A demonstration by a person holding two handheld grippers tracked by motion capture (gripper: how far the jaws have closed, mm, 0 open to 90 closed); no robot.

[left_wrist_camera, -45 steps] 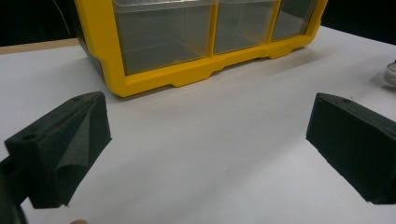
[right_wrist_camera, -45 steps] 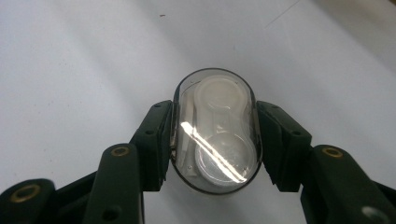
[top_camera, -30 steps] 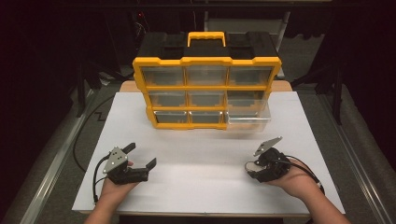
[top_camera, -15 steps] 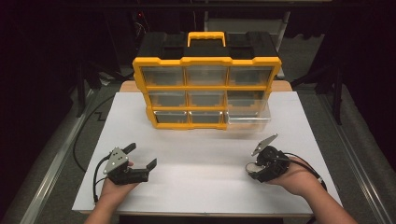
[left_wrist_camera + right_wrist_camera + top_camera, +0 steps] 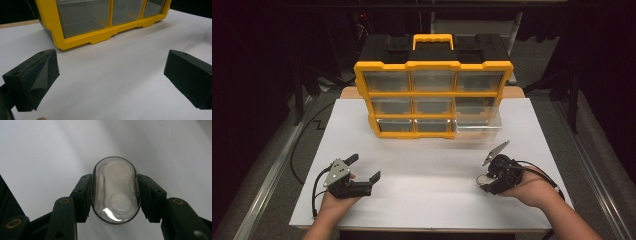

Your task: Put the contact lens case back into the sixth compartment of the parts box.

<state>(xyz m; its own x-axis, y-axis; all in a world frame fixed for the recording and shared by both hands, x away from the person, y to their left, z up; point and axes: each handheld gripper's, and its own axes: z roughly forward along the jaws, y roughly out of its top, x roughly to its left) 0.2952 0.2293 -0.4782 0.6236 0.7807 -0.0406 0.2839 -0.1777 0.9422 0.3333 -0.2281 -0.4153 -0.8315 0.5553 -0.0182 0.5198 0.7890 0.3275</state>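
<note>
The right gripper [image 5: 115, 195] clamps the clear oval case [image 5: 115, 190]; it should carry it level toward the open drawer [image 5: 477, 126] at twelve o'clock.

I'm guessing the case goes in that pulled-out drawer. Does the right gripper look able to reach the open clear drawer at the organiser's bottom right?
Probably yes: bare white table lies between the right gripper, shut on the clear oval case, and the open clear drawer.
</note>
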